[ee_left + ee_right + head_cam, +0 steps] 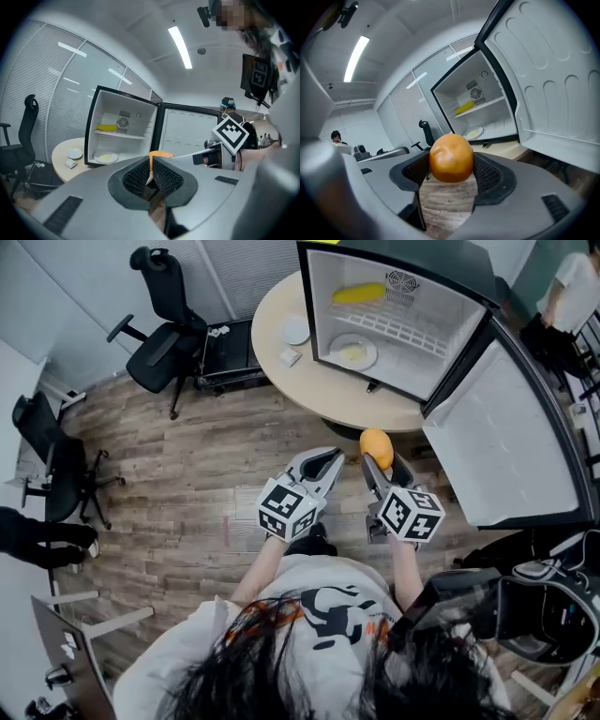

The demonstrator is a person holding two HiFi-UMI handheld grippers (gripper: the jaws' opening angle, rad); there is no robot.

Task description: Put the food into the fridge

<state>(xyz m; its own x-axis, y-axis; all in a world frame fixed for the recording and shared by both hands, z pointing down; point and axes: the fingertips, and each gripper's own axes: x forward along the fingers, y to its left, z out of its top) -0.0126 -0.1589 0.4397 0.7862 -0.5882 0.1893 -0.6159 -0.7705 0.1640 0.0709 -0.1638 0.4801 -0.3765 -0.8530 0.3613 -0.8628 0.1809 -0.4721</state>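
An orange (376, 444) (451, 158) sits between the jaws of my right gripper (379, 463) (451, 165), which is shut on it, in front of the table at about its edge. My left gripper (328, 462) (151, 171) hangs just left of it, jaws shut to a thin slit with nothing in them. The small fridge (323, 296) (92, 126) stands on the round table (277, 381) with its door (506, 437) (553, 70) swung open to the right. Inside, a yellow banana (359, 293) (107, 127) (464, 108) lies on the shelf and a white plate (353, 353) (106, 158) on the bottom.
A small white dish (295, 330) and a small white packet (290, 357) lie on the table left of the fridge. Black office chairs (164, 334) (56, 465) stand on the wooden floor at left. A person (572, 287) stands at the upper right.
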